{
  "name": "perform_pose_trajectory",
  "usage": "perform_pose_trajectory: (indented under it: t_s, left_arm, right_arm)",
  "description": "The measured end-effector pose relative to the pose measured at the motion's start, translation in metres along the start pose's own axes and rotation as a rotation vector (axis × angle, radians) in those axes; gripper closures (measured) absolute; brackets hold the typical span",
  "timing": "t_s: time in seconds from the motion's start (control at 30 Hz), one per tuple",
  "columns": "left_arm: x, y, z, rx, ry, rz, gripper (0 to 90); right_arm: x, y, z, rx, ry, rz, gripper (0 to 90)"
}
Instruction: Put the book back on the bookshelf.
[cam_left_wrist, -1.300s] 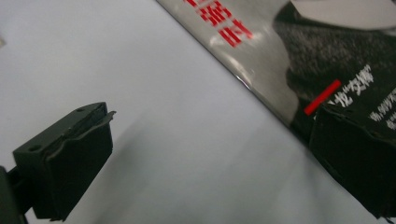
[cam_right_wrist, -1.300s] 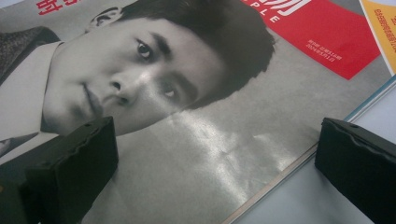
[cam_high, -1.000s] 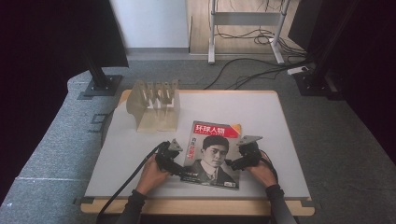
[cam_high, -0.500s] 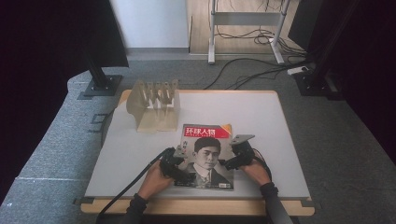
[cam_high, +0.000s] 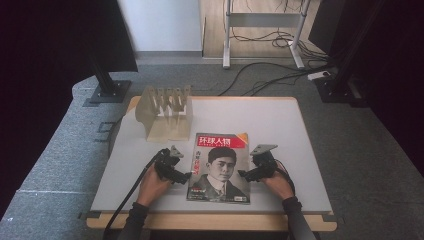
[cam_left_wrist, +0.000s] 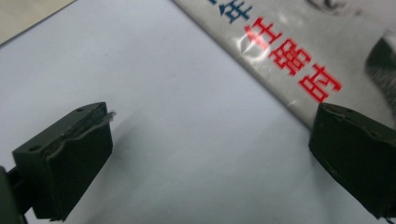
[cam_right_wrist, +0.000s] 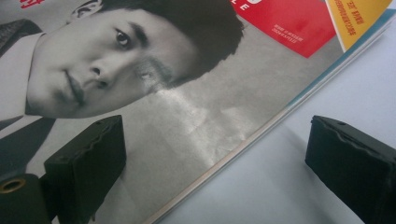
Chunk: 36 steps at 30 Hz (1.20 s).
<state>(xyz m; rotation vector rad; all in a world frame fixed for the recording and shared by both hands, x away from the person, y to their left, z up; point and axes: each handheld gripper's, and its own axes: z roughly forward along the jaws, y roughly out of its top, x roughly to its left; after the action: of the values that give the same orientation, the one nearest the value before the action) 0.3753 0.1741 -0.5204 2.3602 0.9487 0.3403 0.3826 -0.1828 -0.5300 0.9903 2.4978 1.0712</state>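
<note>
The magazine (cam_high: 220, 167) lies flat near the bench's (cam_high: 280, 120) front edge, long axis front-to-back; left tool (cam_high: 186, 175) and right tool (cam_high: 243, 174) straddle its side edges, spread.

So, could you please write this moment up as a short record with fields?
Surface: white table
Magazine: flat, cover up, near front edge
Wooden rack: behind the magazine, apart from it
Left gripper: open, at the magazine's left edge
Right gripper: open, straddling the magazine's right edge
Held: nothing

wooden slotted rack (cam_high: 166, 111) on the white table (cam_high: 270, 120), cables (cam_high: 260, 70) on the floor
</note>
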Motion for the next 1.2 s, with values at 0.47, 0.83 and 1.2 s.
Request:
perform_pose_trajectory:
  t_s: [0.47,0.83,1.2]
  left_arm:
    - [-0.028,-0.002,0.006,-0.069,-0.04,0.028,0.0]
    - [-0.028,-0.004,0.006,-0.079,-0.042,0.008,0.0]
    - [-0.028,-0.004,0.006,-0.079,-0.044,0.006,0.0]
  right_arm:
    - [-0.011,0.005,-0.005,0.005,-0.003,0.034,6.4]
    - [-0.031,0.021,0.013,-0.039,0.013,0.145,11.6]
    - [-0.046,0.036,0.032,-0.081,-0.01,0.284,18.8]
